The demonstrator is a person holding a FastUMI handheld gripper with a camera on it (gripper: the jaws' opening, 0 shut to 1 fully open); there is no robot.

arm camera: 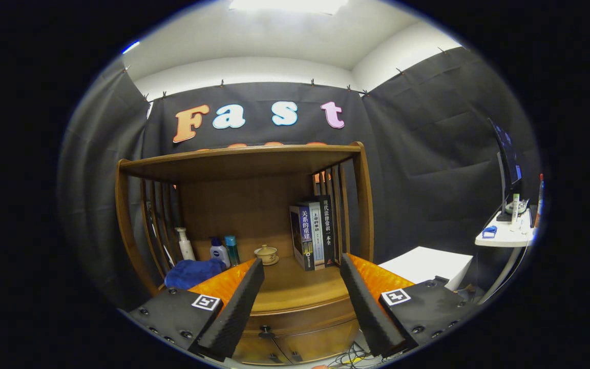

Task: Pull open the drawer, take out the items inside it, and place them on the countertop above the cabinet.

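A wooden cabinet stands ahead with its countertop (295, 287) seen between my fingers. Below the countertop's curved front edge sits the shut drawer (295, 320) with a small dark knob (266, 333). My gripper (300, 302) hovers in front of and slightly above the drawer, open, with nothing between its fingers (236, 307). What lies inside the drawer is hidden.
On the countertop stand several books (313, 236), a small lidded cup (267, 254), three bottles (219, 251) and a blue cloth (192, 272). A shelf top (238, 154) roofs the cabinet. To the right are a white box (428, 266) and a white desk (505, 236) with a monitor. Cables (349, 356) lie on the floor.
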